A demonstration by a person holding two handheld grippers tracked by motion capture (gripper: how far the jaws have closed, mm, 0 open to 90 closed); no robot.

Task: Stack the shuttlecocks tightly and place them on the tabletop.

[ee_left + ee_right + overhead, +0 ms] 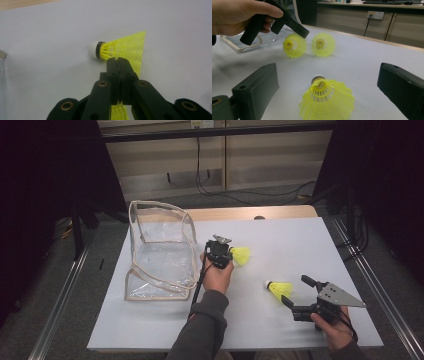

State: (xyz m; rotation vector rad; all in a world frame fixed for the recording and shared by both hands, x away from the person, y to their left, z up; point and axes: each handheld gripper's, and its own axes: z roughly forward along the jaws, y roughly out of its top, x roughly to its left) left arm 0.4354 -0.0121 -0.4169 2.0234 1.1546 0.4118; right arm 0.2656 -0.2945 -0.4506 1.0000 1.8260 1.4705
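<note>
My left gripper (118,60) is shut on the mesh skirt of a yellow shuttlecock (294,45); a strip of that skirt (119,112) shows between the jaws. A second yellow shuttlecock (122,48) with a white cork lies on the table just past the tips, also seen beside the left gripper (226,255) as shuttlecock (241,255). My right gripper (296,291) stands open near the front right. A third shuttlecock (327,100) lies on the table ahead of its spread jaws, skirt toward the camera, untouched.
A clear plastic bag (160,252) with a pale trim stands open on the left of the white table (300,240). Dark floor, metal rails and cables surround the table. A hand (234,15) holds the left gripper.
</note>
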